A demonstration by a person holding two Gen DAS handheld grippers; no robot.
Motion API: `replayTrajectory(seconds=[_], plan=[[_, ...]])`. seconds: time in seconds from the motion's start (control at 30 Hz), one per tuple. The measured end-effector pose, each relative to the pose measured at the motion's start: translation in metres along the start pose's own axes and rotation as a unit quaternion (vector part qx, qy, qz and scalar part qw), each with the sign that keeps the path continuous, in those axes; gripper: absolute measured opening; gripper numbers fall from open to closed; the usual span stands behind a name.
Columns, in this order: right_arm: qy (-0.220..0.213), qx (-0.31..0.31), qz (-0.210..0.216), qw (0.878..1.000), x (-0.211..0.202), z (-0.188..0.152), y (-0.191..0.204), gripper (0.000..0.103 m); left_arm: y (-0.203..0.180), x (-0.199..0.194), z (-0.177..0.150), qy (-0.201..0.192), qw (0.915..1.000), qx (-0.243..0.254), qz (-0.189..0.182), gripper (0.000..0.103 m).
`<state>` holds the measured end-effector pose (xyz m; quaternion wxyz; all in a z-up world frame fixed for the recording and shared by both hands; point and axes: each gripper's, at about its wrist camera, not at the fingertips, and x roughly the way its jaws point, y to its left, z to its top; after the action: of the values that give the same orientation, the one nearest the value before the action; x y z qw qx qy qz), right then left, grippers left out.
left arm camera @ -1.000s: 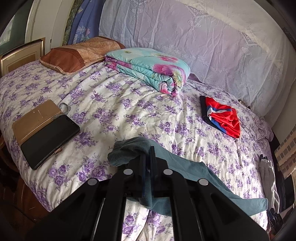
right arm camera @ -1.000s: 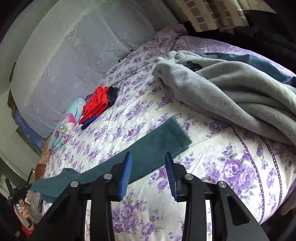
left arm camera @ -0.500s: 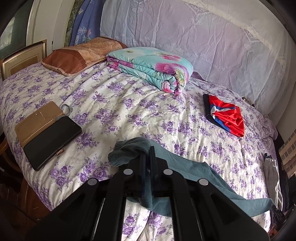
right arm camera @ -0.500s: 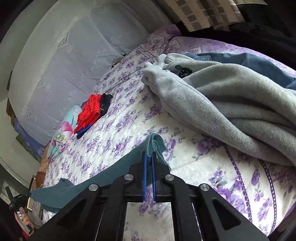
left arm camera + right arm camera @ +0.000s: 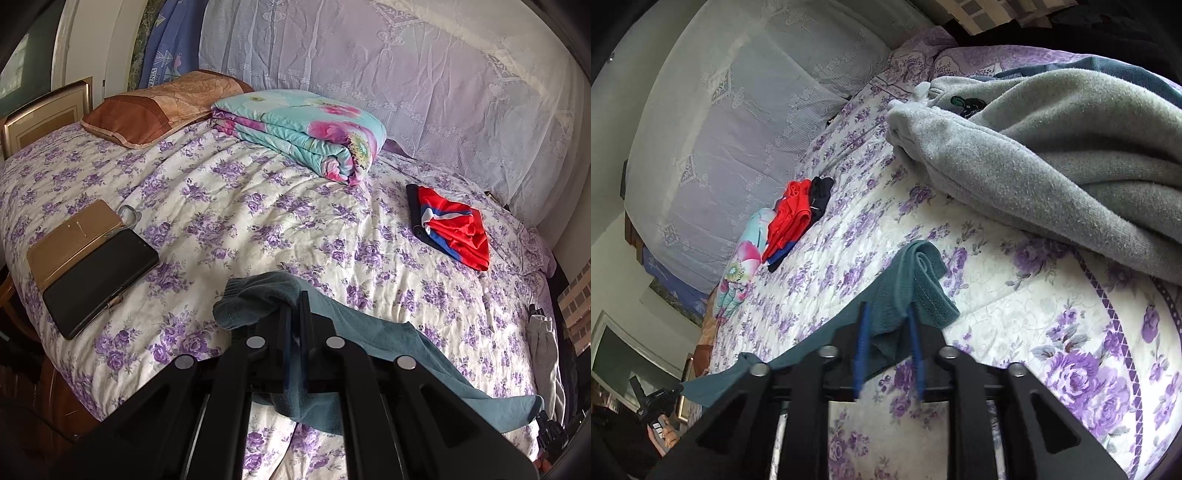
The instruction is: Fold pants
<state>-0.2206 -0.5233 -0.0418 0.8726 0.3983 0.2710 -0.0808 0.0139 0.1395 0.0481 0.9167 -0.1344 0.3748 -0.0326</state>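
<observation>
A pair of teal pants (image 5: 369, 332) lies stretched along the near edge of the flowered bed (image 5: 258, 206). My left gripper (image 5: 295, 299) is shut on one end of them, and the cloth bunches over its fingers. In the right wrist view the other end of the pants (image 5: 916, 273) is rucked up into a fold. My right gripper (image 5: 887, 308) has its jaws opening, with that fold lying loose between the blue pads (image 5: 863, 332). Far down the cloth, a hand holds the left gripper (image 5: 653, 402).
Grey sweatpants (image 5: 1034, 166) are heaped just right of the right gripper. Red and blue shorts (image 5: 454, 229) lie mid-bed. A folded floral quilt (image 5: 306, 129) and a brown pillow (image 5: 159, 107) sit at the back. A black phone (image 5: 99, 280) and a gold case (image 5: 74, 236) lie at left.
The right gripper went from open to shut on the flat pants end, pushed it into a fold, and now stands apart again. The left gripper keeps its grip and has barely moved.
</observation>
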Motion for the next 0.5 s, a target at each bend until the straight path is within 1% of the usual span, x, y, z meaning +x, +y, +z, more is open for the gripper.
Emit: replayTrajectory(seconds=[0.03,0.1,0.17,0.2,0.27,0.3,0.33,0.37,0.4,0.43,0.5], plan=[[-0.005,-0.004,-0.004,1.000,-0.001,0.000,0.001,0.041,0.000,0.000,0.000,0.000,1.0000,0.000,0.001,0.003],[-0.002,-0.008,-0.005,1.000,0.001,-0.001,0.002,0.041,0.000,0.000,0.000,0.001,1.0000,0.000,0.001,0.003],[0.001,-0.007,-0.005,1.000,0.004,-0.003,0.002,0.033,0.001,-0.001,-0.001,0.001,1.0000,-0.001,0.001,0.003],[0.005,-0.008,-0.006,1.000,0.006,-0.003,0.002,0.025,0.000,0.000,0.000,0.000,1.0000,0.000,0.001,0.003],[0.022,-0.018,-0.013,0.999,0.015,-0.006,0.003,0.024,0.000,0.000,-0.001,-0.001,1.0000,0.004,0.003,0.003],[0.027,-0.026,-0.023,0.999,0.018,-0.009,0.005,0.020,0.000,0.000,-0.001,-0.001,1.0000,0.007,0.006,0.003],[0.026,-0.035,-0.029,0.999,0.020,-0.010,0.007,0.012,0.000,0.000,-0.001,-0.003,0.9999,0.008,0.008,0.003],[0.020,-0.042,-0.029,0.998,0.019,-0.010,0.009,0.011,-0.001,0.001,-0.002,-0.003,0.9999,0.009,0.011,0.003],[0.007,-0.049,-0.029,0.998,0.014,-0.009,0.013,0.007,-0.002,0.001,-0.001,-0.004,0.9999,0.009,0.013,0.003],[-0.011,-0.057,-0.025,0.998,0.006,-0.006,0.018,0.006,-0.001,0.001,0.000,-0.003,0.9999,0.008,0.014,0.003],[-0.051,-0.073,-0.009,0.996,-0.018,0.005,0.032,0.006,0.000,-0.006,0.004,-0.009,0.9999,-0.001,0.005,0.003]])
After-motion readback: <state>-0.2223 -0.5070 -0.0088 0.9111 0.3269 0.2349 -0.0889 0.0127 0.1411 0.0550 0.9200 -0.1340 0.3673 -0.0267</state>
